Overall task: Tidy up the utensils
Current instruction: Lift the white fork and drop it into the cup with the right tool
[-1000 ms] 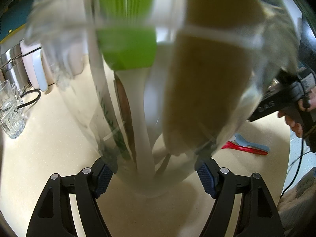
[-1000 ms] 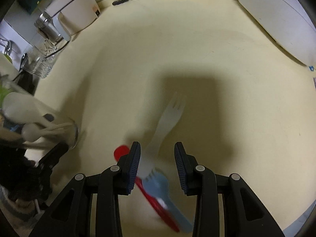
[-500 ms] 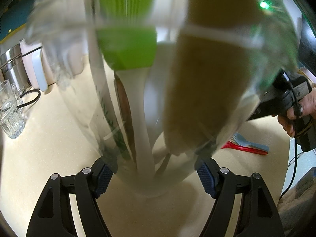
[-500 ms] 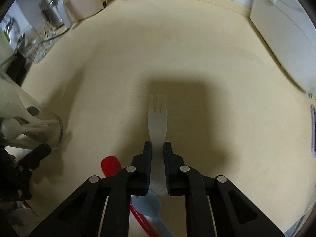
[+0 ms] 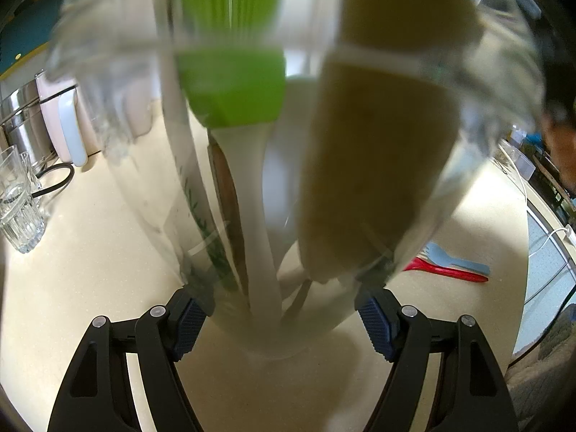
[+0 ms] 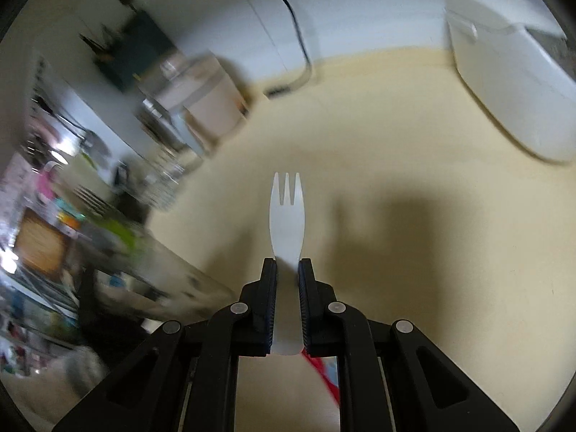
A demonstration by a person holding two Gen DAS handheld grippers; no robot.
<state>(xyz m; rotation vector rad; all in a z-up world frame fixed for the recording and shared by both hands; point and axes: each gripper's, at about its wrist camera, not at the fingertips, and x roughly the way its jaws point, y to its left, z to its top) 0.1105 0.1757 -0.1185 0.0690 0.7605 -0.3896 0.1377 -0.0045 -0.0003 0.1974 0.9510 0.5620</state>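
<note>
My left gripper (image 5: 282, 320) is shut on the base of a clear glass jar (image 5: 144, 187) standing on the cream counter. In the jar stand a green silicone brush (image 5: 230, 82) with a white handle, a wooden spatula (image 5: 378, 144) and other handles. A red utensil (image 5: 446, 271) and a blue fork (image 5: 457, 259) lie on the counter to the right of the jar. My right gripper (image 6: 287, 270) is shut on the handle of a white plastic fork (image 6: 287, 212), held above the counter, tines pointing away. The jar (image 6: 162, 277) shows blurred at lower left there.
A ribbed drinking glass (image 5: 18, 208) and a pink-and-white appliance (image 5: 68, 122) stand at the left by the wall. A white box-shaped appliance (image 6: 504, 72) sits at the counter's far right, and a black cable (image 6: 295, 28) hangs down the back wall.
My right gripper closed on the white fork and lifted it off the counter, leaving the red and blue utensils behind. The left gripper and the jar stayed put.
</note>
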